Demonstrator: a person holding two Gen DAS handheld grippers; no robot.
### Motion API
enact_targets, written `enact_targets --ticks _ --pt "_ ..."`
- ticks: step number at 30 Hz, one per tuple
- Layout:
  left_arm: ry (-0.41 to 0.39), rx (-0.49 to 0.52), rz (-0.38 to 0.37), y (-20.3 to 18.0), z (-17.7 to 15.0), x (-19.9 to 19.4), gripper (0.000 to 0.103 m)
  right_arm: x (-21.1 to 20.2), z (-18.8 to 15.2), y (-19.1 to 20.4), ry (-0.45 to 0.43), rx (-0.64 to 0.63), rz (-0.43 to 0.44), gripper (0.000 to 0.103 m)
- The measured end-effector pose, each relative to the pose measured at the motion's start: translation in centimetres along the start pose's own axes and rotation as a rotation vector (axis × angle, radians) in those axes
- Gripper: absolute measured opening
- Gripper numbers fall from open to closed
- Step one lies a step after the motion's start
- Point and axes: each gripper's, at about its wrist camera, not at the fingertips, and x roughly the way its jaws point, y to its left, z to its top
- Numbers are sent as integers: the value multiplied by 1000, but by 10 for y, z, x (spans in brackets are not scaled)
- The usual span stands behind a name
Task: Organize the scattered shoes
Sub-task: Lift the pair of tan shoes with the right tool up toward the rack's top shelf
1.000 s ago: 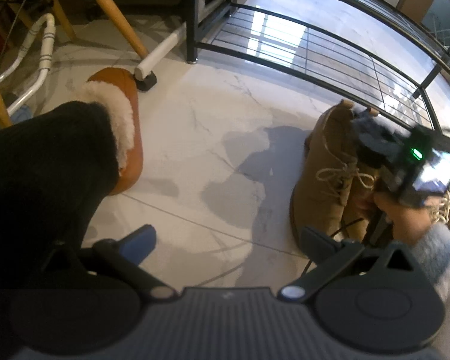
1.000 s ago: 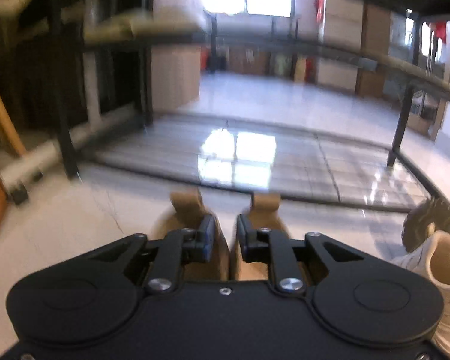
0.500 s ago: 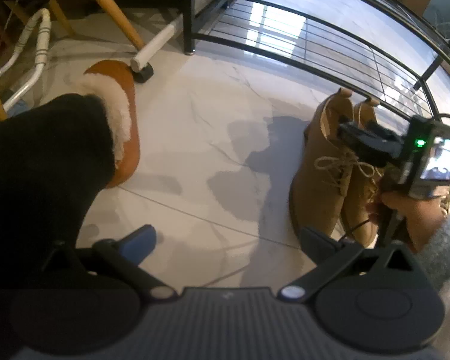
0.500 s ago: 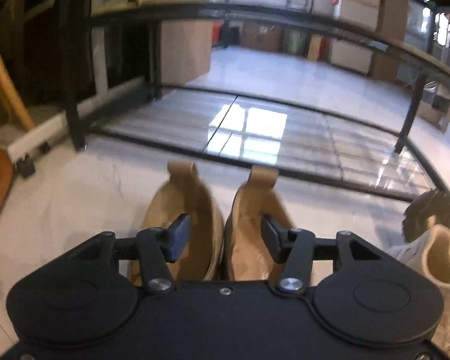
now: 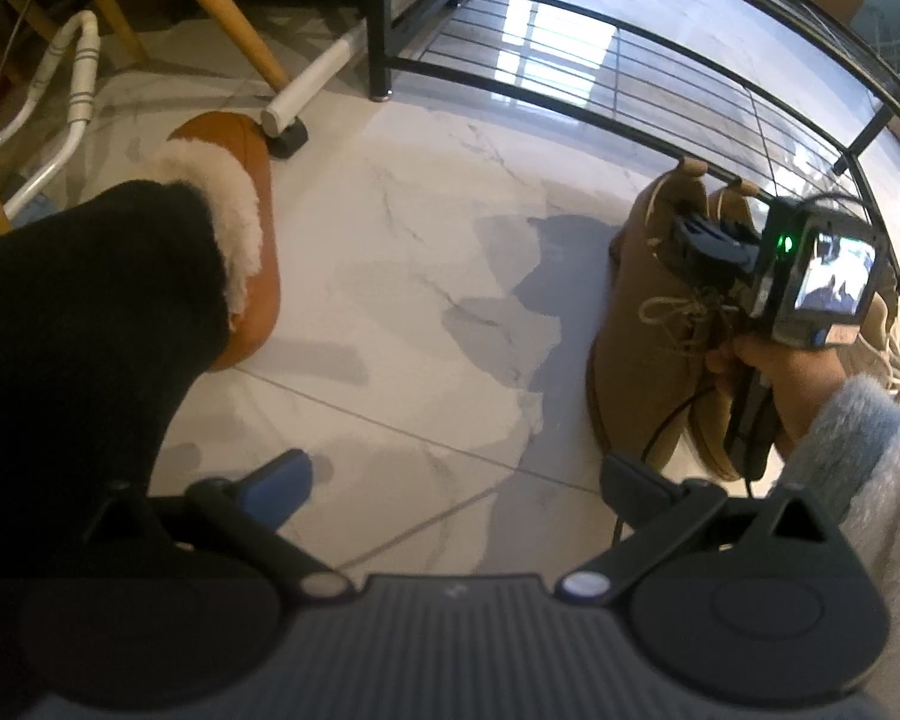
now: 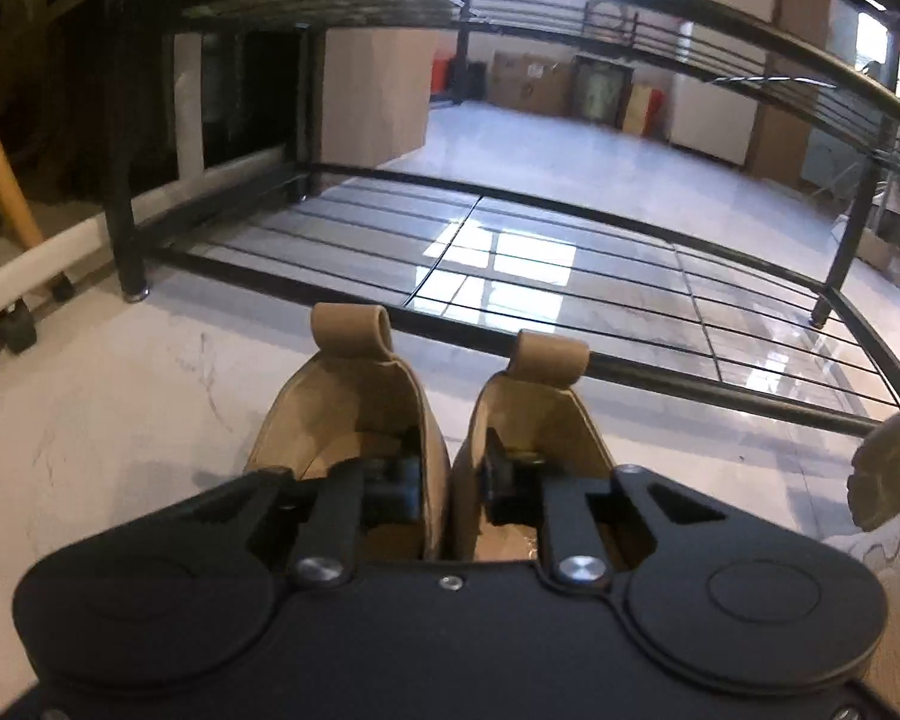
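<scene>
The right gripper pinches the touching inner collars of the two tan boots standing on the floor before the rack's front rail; soft suede, light, may sag or slip.

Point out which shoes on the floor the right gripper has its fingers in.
The tan lace-up boots beside the rack: the right gripper pinches their inner walls together. The fur-lined slipper is worn, untouched.
</scene>
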Motion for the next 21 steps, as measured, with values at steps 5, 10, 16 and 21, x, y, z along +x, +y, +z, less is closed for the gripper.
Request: enact_targets --ticks 5,10,16,21 --pt "6 -3 2 1 0 1 102 -27 -2 -1 -97 69 -31 12" --pt "2 2 -3 0 0 0 102 -67 1 -6 -210 104 -65 12" --pt "-5 3 1 1 1 1 102 -85 34 -21 -317 123 -68 12" --pt "-37 -7 14 2 4 -3 102 -99 68 -31 -449 159 -103 12"
